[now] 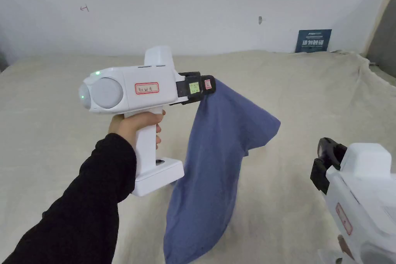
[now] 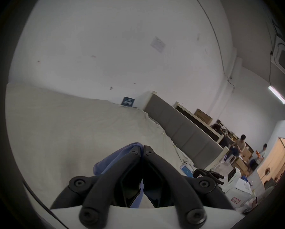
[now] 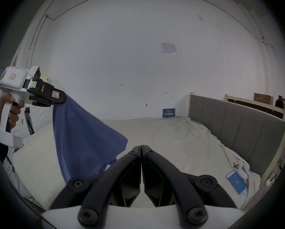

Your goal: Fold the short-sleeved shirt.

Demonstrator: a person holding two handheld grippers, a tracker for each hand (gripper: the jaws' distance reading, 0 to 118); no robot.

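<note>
A blue short-sleeved shirt (image 1: 216,152) hangs in the air over the bed, its lower end trailing down toward the sheet. My left gripper (image 1: 210,85) is shut on its top edge and holds it up at chest height. In the left gripper view the jaws (image 2: 142,147) meet with blue cloth (image 2: 112,160) bunched at their left. The right gripper view has the same shirt (image 3: 82,136) dangling from the left gripper (image 3: 62,98). My right gripper (image 1: 323,160) sits low at the right, apart from the shirt. Its jaws (image 3: 141,147) are closed together with nothing between them.
A cream sheet (image 1: 301,83) covers the wide bed. A grey padded headboard (image 3: 234,125) runs along the right side. A phone (image 3: 237,183) and a white controller (image 3: 239,167) lie near the bed's right edge. People (image 2: 241,145) stand far off in the room.
</note>
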